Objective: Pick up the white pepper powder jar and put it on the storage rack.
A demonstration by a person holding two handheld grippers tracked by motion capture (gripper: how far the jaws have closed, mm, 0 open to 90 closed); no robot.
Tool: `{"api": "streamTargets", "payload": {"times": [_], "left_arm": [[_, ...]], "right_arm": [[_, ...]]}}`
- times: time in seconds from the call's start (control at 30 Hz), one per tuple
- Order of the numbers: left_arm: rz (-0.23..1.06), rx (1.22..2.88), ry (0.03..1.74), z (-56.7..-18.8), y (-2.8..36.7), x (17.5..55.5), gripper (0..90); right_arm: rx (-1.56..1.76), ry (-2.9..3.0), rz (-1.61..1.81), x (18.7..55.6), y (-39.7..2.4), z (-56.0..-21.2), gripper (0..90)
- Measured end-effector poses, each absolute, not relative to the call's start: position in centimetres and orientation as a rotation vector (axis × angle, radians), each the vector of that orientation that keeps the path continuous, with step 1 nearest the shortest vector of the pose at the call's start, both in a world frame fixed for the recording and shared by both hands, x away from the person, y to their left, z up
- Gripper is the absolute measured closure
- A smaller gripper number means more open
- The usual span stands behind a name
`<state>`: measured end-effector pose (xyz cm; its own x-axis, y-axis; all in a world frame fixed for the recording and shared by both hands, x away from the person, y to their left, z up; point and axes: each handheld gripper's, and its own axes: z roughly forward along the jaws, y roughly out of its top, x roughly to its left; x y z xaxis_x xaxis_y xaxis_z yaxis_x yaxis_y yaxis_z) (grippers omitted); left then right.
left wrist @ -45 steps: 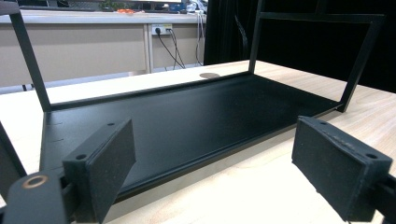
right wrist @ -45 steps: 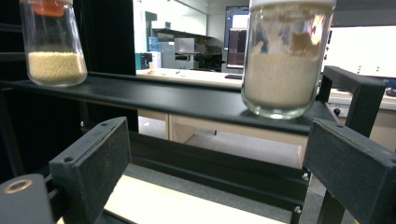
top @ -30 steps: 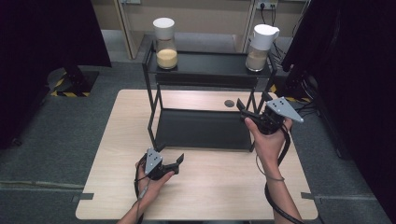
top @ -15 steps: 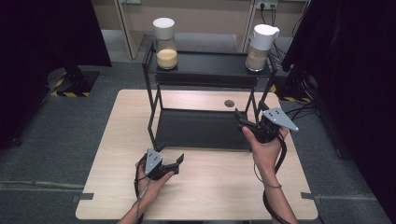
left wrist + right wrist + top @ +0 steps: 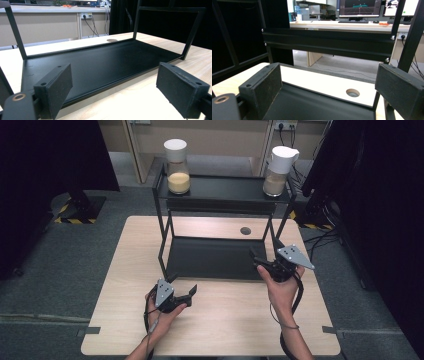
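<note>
Wooden table [image 5: 125, 285] bearing one black two-tier rack [image 5: 220, 257]. High view: two jars [image 5: 177, 167] on the top shelf, one at each end; the gripper views omit them. Left gripper [image 5: 181, 296] and right gripper [image 5: 262, 255]: jaws spread, empty. One cable hole [image 5: 352, 92].

Matt black metal rack [image 5: 220, 257] on a smooth pale wood table [image 5: 225, 320].
</note>
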<state>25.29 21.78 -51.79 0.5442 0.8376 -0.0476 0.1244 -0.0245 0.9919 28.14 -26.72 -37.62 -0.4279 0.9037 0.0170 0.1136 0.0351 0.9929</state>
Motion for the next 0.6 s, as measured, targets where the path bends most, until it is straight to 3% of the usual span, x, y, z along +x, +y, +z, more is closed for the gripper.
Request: {"api": "streamTargets", "payload": {"times": [0.6], "left_arm": [[0.7,1.51,0.862,-51.8,21.8,25.3,12.7]], "right_arm": [[1.077,1.675,1.44,27.3,-27.1,-39.8,7.3]]}}
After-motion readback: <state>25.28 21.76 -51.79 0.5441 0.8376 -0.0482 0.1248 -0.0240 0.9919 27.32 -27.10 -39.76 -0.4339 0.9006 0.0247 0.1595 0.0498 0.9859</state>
